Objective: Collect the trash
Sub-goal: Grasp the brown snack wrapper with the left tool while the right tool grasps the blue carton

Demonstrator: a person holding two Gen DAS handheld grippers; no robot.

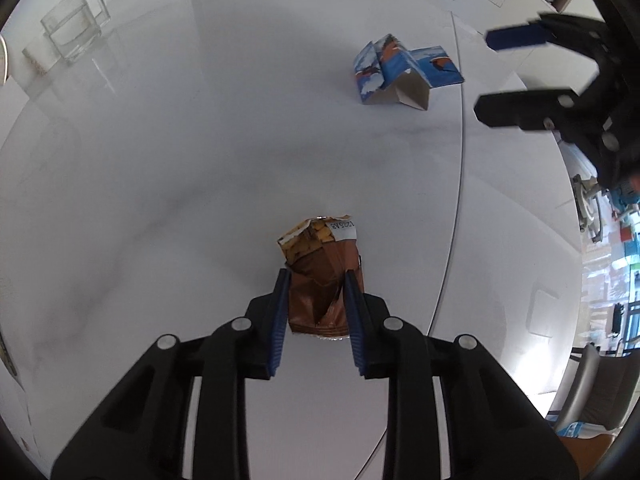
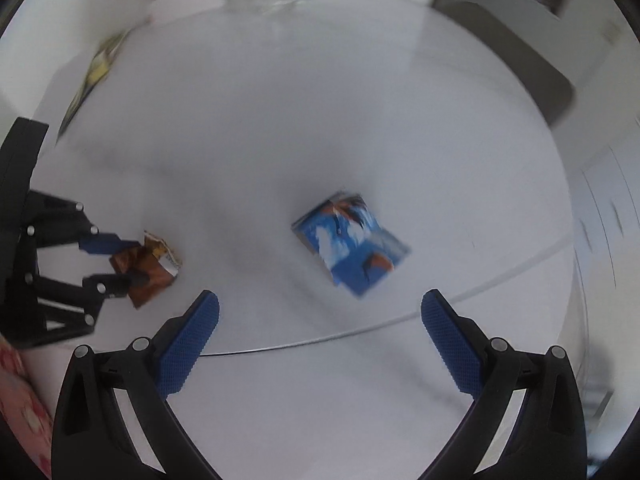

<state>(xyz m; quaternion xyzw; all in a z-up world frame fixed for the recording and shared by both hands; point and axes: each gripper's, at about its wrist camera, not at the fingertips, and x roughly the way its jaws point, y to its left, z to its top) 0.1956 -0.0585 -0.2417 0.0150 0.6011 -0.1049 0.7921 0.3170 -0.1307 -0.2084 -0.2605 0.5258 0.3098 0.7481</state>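
A crumpled brown snack wrapper [image 1: 320, 280] lies on the white table [image 1: 180, 200]. My left gripper [image 1: 317, 280] is shut on it, with a blue pad pressing each side. The wrapper also shows in the right wrist view [image 2: 148, 272], held by the left gripper [image 2: 130, 264] at the left. A flattened blue carton [image 1: 400, 72] lies farther back on the table. In the right wrist view the blue carton [image 2: 352, 244] lies ahead of my right gripper [image 2: 320, 304], which is open wide, empty and above the table. The right gripper shows open at the right edge of the left wrist view [image 1: 484, 76].
A clear glass container [image 1: 74, 26] stands at the table's far left. A seam [image 1: 460, 160] runs across the tabletop, right of the carton. A grey chair [image 1: 592, 384] stands beyond the table's right edge. A yellowish printed item [image 2: 96, 76] lies at the far left, blurred.
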